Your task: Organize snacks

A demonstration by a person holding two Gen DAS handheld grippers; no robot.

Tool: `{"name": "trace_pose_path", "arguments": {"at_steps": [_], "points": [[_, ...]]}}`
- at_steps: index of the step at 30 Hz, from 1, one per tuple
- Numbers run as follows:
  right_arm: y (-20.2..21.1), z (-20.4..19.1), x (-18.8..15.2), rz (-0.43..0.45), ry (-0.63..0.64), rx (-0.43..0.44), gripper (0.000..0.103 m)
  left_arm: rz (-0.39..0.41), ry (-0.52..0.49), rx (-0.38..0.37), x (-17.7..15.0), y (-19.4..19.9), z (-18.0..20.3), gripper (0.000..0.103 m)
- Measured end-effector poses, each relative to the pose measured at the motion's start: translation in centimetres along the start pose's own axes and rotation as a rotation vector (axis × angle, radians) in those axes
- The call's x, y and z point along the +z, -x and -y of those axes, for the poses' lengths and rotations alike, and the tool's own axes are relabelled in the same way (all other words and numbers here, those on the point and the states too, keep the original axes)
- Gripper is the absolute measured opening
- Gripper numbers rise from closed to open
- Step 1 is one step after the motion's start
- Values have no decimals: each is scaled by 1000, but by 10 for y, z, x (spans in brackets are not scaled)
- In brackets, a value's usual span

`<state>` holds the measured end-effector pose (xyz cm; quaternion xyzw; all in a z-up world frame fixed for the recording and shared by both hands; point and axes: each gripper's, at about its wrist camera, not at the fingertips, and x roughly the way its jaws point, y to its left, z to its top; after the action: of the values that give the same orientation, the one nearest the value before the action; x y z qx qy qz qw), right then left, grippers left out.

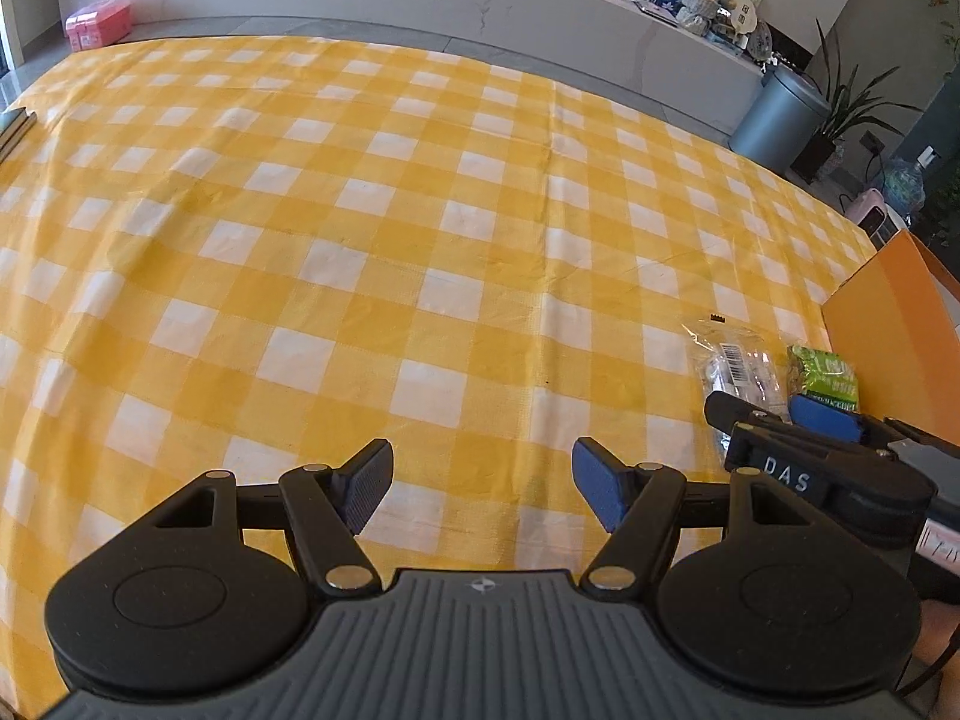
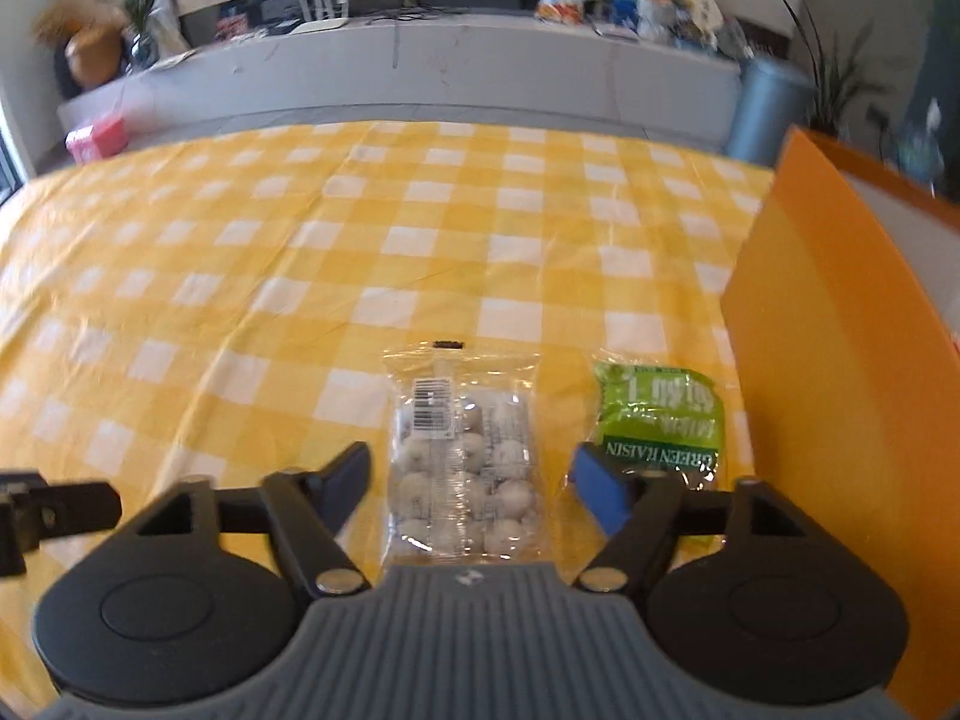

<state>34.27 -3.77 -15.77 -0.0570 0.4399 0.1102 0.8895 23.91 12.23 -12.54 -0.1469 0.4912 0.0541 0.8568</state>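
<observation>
clear snack bag (image 2: 461, 456) lies lengthwise between parted right tongs (image 2: 471, 483); left tongs (image 1: 483, 489) wide.

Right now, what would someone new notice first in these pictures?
The yellow checked cloth fills both views. On it, a clear packet of pale round snacks lies between the open right gripper fingers, a green raisin packet beside it. An orange box stands to their right.
</observation>
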Motion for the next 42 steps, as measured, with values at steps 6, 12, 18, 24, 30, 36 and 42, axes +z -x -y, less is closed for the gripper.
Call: {"name": "trace_pose_path", "arguments": {"at_steps": [6, 12, 18, 24, 30, 36, 42], "points": [[3, -14, -4, -4, 38, 17, 52, 0, -14, -1, 0, 1, 3, 81], [13, -43, -10, -35, 118, 115, 67, 10, -4, -9, 1, 3, 0, 81], [37, -26, -2, -25, 104, 124, 69, 13, 29, -38, 4, 6, -6, 81], [45, 20, 23, -35, 18, -39, 70, 2, 64, -74, 6, 4, -14, 81], [19, 27, 41, -138, 74, -185, 72, 20, 73, -24, 5, 5, -13, 81], [-25, 2, 47, -225, 277, -395, 75, 15, 69, -30, 5, 4, -12, 81], [-43, 25, 59, -307, 103, -305, 52, 12, 73, -44, 6, 2, -11, 81]]}}
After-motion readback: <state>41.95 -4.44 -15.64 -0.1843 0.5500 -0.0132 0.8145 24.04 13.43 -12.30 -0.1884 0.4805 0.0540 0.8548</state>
